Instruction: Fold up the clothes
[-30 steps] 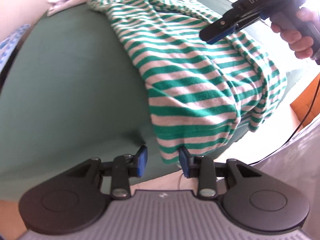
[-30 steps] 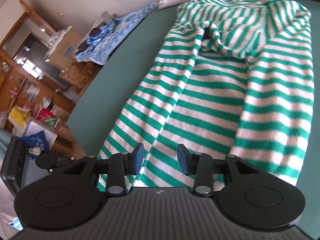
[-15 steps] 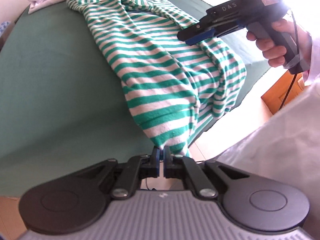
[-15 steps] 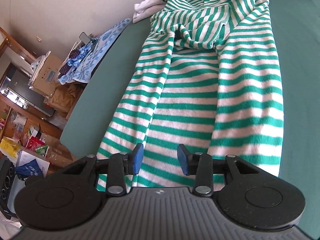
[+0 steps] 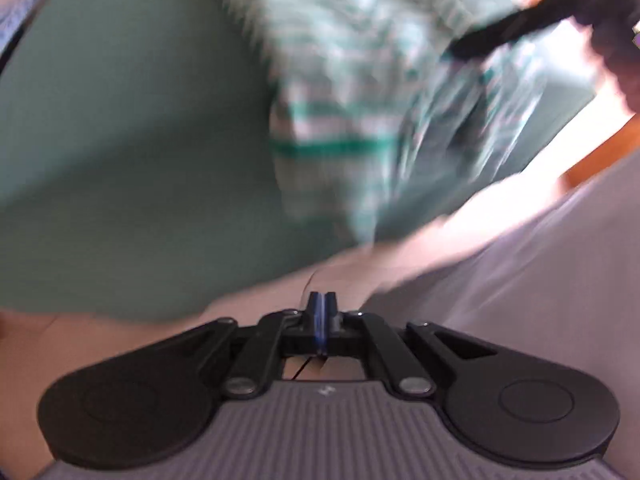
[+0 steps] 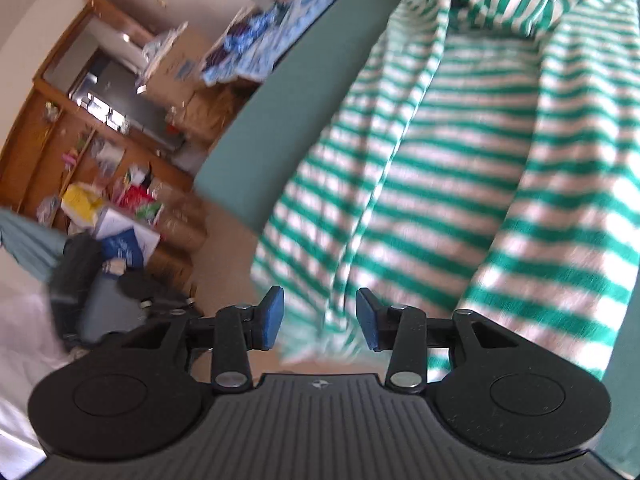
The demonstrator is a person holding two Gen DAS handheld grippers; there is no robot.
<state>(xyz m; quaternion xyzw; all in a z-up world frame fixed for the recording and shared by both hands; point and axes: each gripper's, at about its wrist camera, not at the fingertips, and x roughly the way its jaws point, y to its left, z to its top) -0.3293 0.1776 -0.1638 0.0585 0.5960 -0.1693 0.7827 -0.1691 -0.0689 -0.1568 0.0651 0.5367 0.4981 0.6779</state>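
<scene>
A green-and-white striped garment (image 6: 460, 160) lies lengthwise on the green-covered surface (image 6: 280, 120), its near hem hanging over the front edge. My right gripper (image 6: 319, 316) hovers at that hem. Its jaws are opening, and the hem's left corner lies between and below the blue pads (image 6: 272, 316) without being pressed. The left wrist view is heavily blurred. There my left gripper (image 5: 320, 304) is shut, pads together over the floor, with no cloth seen between them. The garment (image 5: 360, 80) lies beyond it, and the right gripper (image 5: 500, 36) shows as a dark streak over the cloth.
Wooden shelves (image 6: 80, 140) full of clutter, cardboard boxes (image 6: 176, 216) and a blue patterned cloth (image 6: 280, 28) stand left of the surface. Pale fabric (image 5: 540, 280) fills the right of the left wrist view, with wooden furniture (image 5: 600, 152) behind it.
The left gripper shut at the garment's hem corner, then drew back past the surface's edge; the cloth now sits apart from it. The right gripper shifted toward the hem's left corner.
</scene>
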